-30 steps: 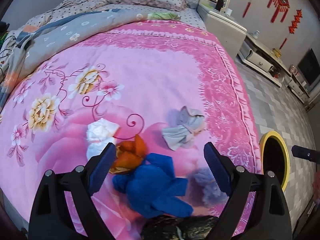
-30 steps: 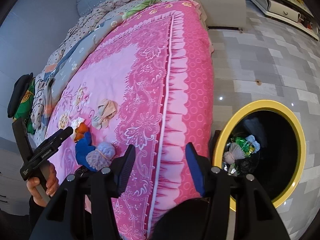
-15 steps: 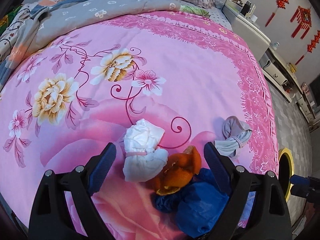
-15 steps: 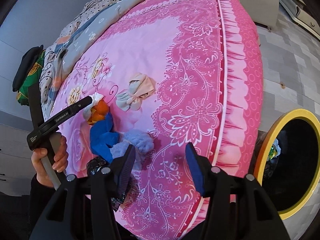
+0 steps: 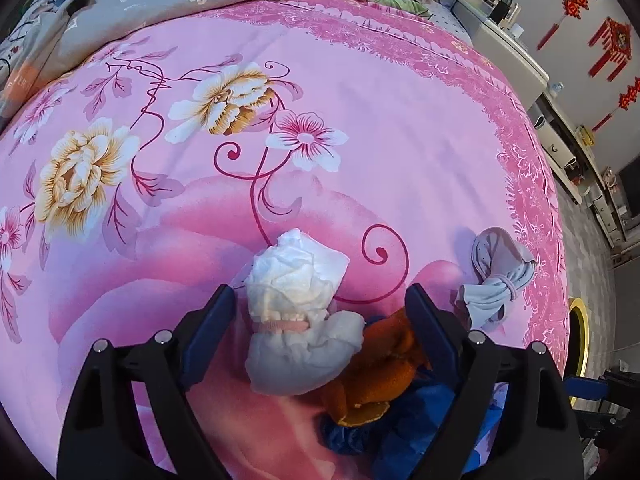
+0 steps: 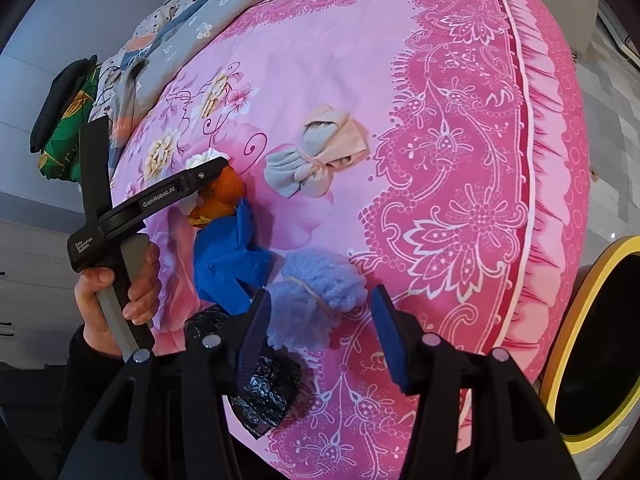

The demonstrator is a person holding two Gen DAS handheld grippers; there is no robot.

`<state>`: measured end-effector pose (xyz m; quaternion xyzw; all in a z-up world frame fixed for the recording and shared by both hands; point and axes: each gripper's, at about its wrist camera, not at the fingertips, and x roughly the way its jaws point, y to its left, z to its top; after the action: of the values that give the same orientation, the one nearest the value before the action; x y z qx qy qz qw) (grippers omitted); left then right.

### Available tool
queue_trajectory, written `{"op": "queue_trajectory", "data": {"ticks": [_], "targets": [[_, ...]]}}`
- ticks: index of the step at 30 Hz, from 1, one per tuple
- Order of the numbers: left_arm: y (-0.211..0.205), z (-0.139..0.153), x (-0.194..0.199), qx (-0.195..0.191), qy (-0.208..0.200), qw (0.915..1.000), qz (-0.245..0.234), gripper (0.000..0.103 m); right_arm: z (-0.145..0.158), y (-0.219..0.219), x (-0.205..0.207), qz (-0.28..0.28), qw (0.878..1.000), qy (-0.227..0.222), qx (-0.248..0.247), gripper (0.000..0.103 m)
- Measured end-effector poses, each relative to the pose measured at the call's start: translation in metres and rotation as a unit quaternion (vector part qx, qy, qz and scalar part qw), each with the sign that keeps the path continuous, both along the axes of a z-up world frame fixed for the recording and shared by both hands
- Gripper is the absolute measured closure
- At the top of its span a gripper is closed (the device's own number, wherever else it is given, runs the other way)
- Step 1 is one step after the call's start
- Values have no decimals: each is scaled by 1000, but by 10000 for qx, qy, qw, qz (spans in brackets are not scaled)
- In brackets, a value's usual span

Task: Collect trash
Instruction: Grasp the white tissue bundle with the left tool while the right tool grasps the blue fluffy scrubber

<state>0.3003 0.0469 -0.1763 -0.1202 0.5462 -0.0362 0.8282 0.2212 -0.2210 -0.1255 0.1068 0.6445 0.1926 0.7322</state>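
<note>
Jaws on your left gripper are closing, with the white wad between them; the pads stand apart from it on both sides, not yet pressing. The wad, cinched by a pink band, lies on the pink bedspread. Touching its right side is an orange peel, partly behind your right-hand finger, and just nearer you a blue glove lies under the peel.

Farther right, a grey tied bundle sits apart from the heap, near the patterned border of the bedspread.

Your right gripper has its jaws spread and pinches nothing. Between them, a little farther off, lies a pale blue fluffy wad tied with a thin band, with no pad touching it. A black crumpled wad lies near the bed's edge, partly behind the left finger.

From the right wrist you see your left hand gripping the left tool's handle. Over the right edge of the bed, on the floor, stands a yellow-rimmed bin; what it holds cannot be made out.
</note>
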Motion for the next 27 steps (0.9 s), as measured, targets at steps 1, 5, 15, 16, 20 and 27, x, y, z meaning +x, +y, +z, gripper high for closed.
{"op": "queue_trajectory", "data": {"ticks": [1, 5, 15, 16, 20, 27], "targets": [[0, -2, 0, 2, 4, 10000, -11, 21, -1, 2, 0, 27, 10000, 27, 15, 54], [-4, -5, 2, 63, -61, 9999, -97, 23, -5, 13, 2, 178, 9998, 73, -22, 54], [8, -9, 5, 41, -112, 9999, 53, 69, -24, 32, 6, 409, 9988, 129, -220, 50], [8, -10, 5, 62, -119, 9999, 53, 70, -26, 33, 6, 439, 9986, 128, -256, 49], [6, -10, 5, 165, -150, 9997, 73, 73, -41, 42, 6, 489, 9979, 397, -127, 49], [9, -9, 3, 71, -136, 9998, 88, 75, -40, 58, 3, 740, 9967, 224, -225, 61]]}}
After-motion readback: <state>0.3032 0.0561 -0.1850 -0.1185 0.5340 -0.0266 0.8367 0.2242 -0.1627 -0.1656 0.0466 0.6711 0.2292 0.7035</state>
